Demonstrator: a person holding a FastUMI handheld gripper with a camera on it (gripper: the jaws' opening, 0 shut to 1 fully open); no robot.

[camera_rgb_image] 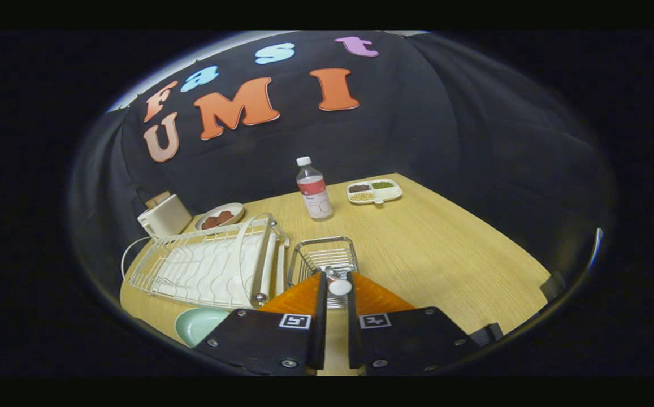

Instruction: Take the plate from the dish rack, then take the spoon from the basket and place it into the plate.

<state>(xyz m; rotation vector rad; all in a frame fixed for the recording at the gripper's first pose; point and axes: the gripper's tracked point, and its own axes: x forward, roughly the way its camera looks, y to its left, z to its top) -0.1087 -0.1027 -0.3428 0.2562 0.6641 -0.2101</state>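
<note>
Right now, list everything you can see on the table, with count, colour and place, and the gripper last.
dish rack: one, white wire, beside the wire basket.
wire basket: one, metal, just ahead of the fingers.
spoon: one, white end showing, between the fingertips over the basket.
plate: one, pale green, on the table in front of the rack.
bottle: one, clear with red label, beyond the basket.
divided tray: one, white, holding beans, beside the bottle.
bowl: one, holding brown food, behind the rack.
white box: one, beside the bowl.
gripper: fingers closed on the spoon.

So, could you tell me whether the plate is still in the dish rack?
No, the dish rack is empty; the plate lies on the table beside it.
</note>
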